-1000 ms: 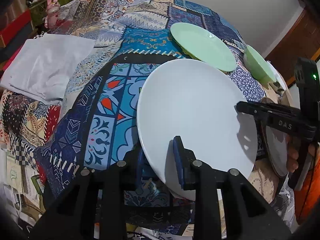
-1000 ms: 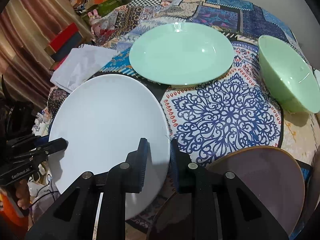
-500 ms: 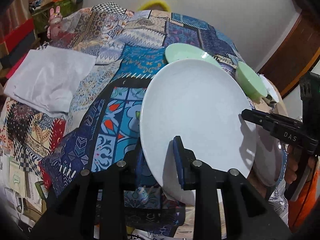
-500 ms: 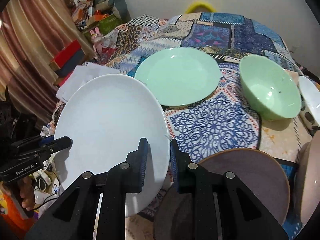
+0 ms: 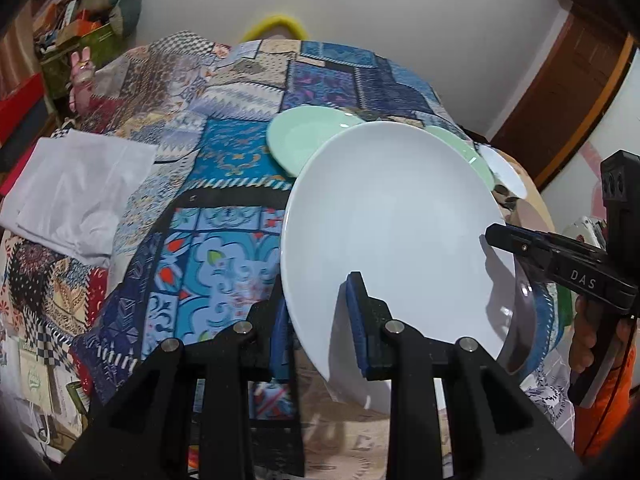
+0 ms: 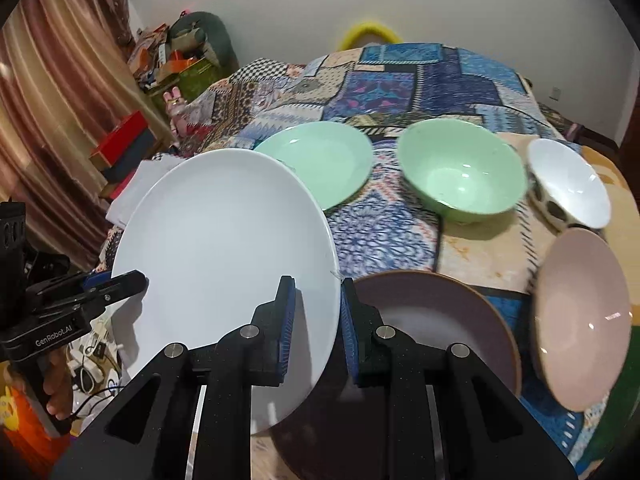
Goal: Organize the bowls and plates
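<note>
Left wrist view: 2 grippers, left and right, clamp opposite rims of the stiff, slick, breakable white plate; rim holds suit it.

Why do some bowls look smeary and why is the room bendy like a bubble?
In the right wrist view the green bowl and pink bowl have smeared edges, which is motion blur, with small bright glints of lamp glare on them; in the left wrist view the fisheye lens bends the door frame into a curve, and the right gripper casts a soft shadow on the white plate.
</note>
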The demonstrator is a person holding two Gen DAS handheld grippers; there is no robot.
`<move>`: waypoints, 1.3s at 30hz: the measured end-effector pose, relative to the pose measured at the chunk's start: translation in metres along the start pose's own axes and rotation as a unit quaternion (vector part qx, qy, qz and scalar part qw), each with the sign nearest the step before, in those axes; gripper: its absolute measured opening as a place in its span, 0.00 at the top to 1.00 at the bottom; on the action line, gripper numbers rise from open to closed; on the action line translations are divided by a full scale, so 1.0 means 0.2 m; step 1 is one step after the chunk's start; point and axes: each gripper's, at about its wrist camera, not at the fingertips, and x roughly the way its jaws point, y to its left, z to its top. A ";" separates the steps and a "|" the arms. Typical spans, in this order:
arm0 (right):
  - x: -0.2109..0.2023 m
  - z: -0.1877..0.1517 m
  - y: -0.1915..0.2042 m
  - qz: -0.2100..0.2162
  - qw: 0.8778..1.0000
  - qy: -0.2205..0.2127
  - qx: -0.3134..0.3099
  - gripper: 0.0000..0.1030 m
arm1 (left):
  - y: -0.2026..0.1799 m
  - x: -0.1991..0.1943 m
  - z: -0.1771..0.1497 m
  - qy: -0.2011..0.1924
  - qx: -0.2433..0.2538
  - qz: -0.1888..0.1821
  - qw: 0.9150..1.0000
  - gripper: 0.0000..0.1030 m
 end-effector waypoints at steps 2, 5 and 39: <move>-0.04 -0.02 -0.04 -0.004 1.000 -0.004 0.006 0.80 | -0.05 0.00 0.00 0.001 0.008 -0.004 1.000 0.73; -0.08 -0.04 -0.09 -0.009 1.000 -0.008 0.016 0.80 | -0.12 0.01 0.00 0.004 0.020 -0.010 1.000 0.73; -0.14 -0.36 -0.52 -0.037 0.993 0.028 0.107 0.80 | -0.57 0.38 -0.09 0.083 0.079 -0.033 0.993 0.73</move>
